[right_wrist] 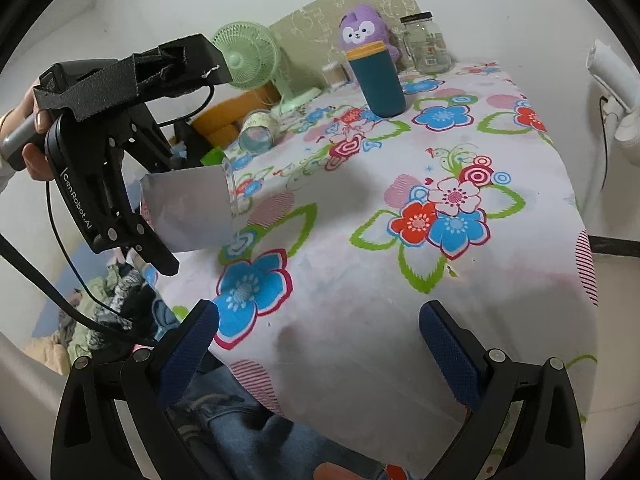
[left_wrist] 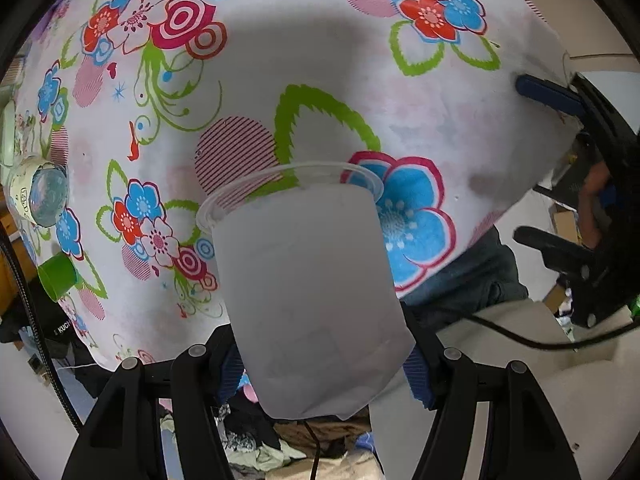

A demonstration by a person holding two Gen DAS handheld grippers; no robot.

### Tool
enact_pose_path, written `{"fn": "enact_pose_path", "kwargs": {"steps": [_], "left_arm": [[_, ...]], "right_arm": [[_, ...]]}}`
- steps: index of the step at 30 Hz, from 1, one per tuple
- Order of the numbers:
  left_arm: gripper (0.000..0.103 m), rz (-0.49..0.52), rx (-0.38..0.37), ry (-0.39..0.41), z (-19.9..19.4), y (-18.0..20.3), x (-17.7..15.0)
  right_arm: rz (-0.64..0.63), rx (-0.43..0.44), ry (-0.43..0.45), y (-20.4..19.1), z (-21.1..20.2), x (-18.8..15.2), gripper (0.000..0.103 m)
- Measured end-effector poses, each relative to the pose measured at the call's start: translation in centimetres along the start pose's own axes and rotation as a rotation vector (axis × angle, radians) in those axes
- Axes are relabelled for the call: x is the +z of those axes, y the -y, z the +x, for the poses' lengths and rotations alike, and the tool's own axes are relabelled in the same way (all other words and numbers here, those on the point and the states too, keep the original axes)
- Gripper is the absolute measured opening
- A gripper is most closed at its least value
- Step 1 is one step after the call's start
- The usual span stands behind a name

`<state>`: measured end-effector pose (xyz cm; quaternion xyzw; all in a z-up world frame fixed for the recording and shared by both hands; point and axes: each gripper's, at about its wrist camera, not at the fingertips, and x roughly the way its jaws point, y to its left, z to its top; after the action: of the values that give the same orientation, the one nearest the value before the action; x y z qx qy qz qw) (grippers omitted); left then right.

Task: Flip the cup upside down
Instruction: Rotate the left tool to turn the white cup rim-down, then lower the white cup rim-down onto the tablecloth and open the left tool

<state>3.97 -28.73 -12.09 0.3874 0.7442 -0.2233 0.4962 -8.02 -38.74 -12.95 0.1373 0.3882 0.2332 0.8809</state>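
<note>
A frosted translucent plastic cup [left_wrist: 312, 292] fills the middle of the left wrist view. My left gripper [left_wrist: 324, 376] is shut on its base, squeezing it, with the rim pointing away over the flowered tablecloth [left_wrist: 400, 92]. In the right wrist view the same cup [right_wrist: 192, 208] is held on its side in the air at the table's left edge, mouth toward the table, by the left gripper [right_wrist: 148, 240]. My right gripper [right_wrist: 320, 344] is open and empty, low over the near edge of the tablecloth [right_wrist: 400, 280].
A dark teal tumbler with an orange rim [right_wrist: 380, 80], a glass jar [right_wrist: 428, 44], a purple plush toy [right_wrist: 362, 28] and a green fan [right_wrist: 248, 56] stand at the back. A patterned cup lies on its side [right_wrist: 258, 132]. A green cup [left_wrist: 58, 276] sits at the table's edge.
</note>
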Motion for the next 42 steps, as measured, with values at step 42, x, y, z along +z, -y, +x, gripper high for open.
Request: {"fn": "enact_pose_path", "kwargs": {"steps": [42], "left_arm": [[0.093,0.077,0.129,-0.127,-0.4,-1.2,1.3]], "right_arm": [[-0.149,-0.045,0.002,-2.0,0.6,0.2,0.102]]}}
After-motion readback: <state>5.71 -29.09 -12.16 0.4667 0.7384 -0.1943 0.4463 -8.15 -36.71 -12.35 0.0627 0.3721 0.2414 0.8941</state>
